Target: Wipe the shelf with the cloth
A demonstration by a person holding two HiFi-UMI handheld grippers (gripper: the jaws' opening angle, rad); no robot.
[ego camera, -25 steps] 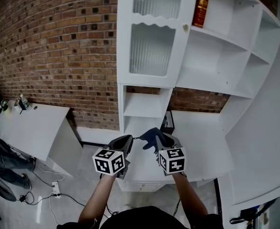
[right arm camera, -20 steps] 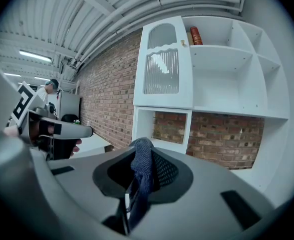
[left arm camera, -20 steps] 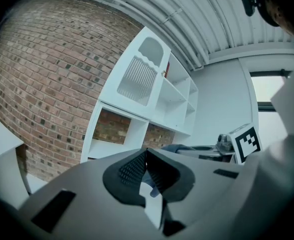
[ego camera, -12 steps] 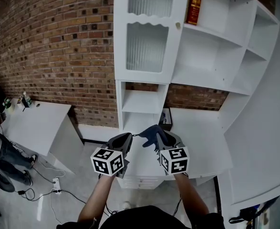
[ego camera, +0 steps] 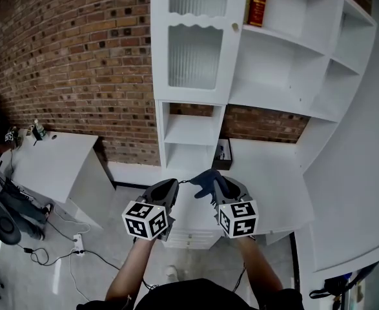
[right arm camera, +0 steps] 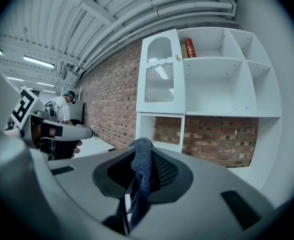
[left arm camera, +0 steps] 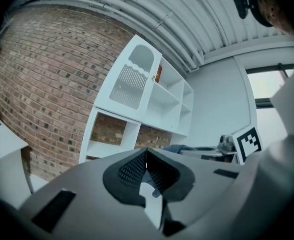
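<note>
Inside right gripper (right arm camera: 139, 156), bunched knit cloth (right arm camera: 143, 170) (blue)

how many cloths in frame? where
1. A dark blue cloth is pinched in the right gripper, held in front of the white shelf unit. None shows on the shelves, though some compartments are only partly in view.

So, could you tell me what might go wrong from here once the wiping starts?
1. The right gripper pinches only a bunched fold of the cloth, so rubbing might drag it loose.
2. The red book stands on the upper shelf; a sweep there could topple it.
3. The small dark object on the counter by the lower shelf could get knocked.
</note>
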